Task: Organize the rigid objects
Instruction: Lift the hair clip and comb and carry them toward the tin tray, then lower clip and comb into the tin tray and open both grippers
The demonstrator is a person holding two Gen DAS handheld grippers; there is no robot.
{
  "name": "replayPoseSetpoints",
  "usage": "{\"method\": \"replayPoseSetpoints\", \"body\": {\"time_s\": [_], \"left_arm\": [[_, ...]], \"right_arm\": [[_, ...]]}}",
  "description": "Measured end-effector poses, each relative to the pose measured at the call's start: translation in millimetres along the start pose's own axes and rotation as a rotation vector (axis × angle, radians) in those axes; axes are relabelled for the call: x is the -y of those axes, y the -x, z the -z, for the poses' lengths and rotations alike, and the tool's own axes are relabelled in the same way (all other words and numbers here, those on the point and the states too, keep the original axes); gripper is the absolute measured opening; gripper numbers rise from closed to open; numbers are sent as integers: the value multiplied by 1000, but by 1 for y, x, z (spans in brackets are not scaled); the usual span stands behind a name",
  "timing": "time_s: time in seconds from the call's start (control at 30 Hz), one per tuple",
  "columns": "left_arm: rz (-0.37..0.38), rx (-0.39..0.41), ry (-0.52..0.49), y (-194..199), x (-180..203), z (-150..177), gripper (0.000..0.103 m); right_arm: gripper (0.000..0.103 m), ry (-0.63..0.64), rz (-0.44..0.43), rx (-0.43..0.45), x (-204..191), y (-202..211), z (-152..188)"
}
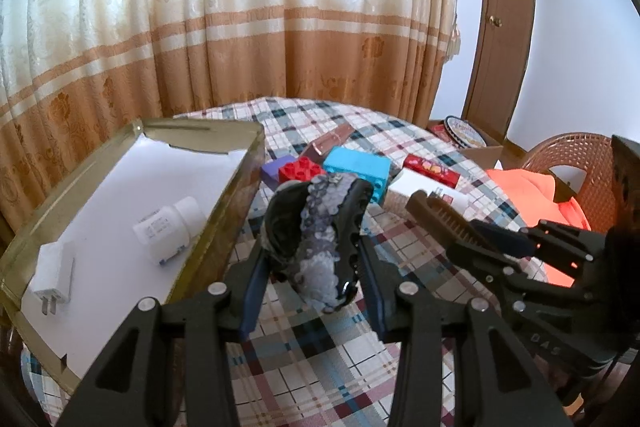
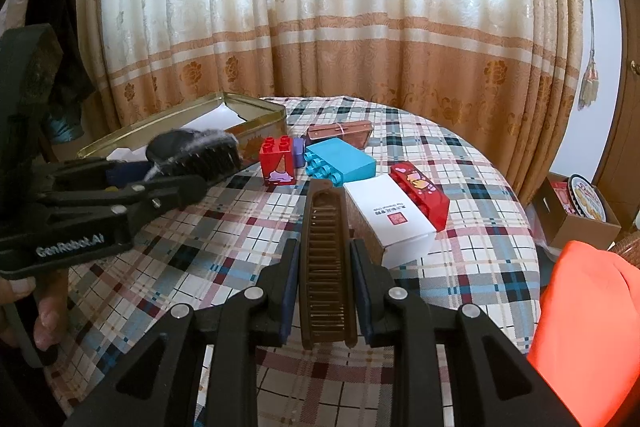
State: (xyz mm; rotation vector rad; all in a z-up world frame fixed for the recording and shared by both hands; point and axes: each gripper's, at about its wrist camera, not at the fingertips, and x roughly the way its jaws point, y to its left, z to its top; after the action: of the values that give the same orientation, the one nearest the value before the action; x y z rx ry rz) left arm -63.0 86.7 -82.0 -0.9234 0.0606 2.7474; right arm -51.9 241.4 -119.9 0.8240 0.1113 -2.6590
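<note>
My left gripper (image 1: pixel 312 267) is shut on a black hair clip with grey lace (image 1: pixel 320 247), held above the plaid table just right of the gold tin (image 1: pixel 224 203). The tin holds a white pill bottle (image 1: pixel 166 231) and a white charger plug (image 1: pixel 54 275). My right gripper (image 2: pixel 326 267) is shut on a brown comb (image 2: pixel 326 255), held above the table; it also shows in the left wrist view (image 1: pixel 440 223). The left gripper and clip (image 2: pixel 192 151) show at the left of the right wrist view.
On the table lie a red brick (image 2: pixel 276 163), a purple brick (image 2: pixel 298 151), a blue brick (image 2: pixel 340 163), a brown case (image 2: pixel 340 133), a white box (image 2: pixel 390 219) and a red box (image 2: pixel 420 191). An orange cloth (image 2: pixel 588 327) lies on a chair at right.
</note>
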Motion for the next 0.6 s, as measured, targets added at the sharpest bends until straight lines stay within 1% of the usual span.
{"method": "replayPoseSetpoints", "body": {"time_s": [0.1, 0.3, 0.6], "left_arm": [[-1, 13, -13, 4, 2, -1, 42], [10, 34, 3, 14, -4, -3, 42], [-1, 63, 40, 31, -23, -6, 42]], "right_arm": [[28, 15, 9, -9, -3, -1, -2], [27, 29, 18, -19, -6, -1, -5], [27, 69, 1, 2, -22, 2, -29]]}}
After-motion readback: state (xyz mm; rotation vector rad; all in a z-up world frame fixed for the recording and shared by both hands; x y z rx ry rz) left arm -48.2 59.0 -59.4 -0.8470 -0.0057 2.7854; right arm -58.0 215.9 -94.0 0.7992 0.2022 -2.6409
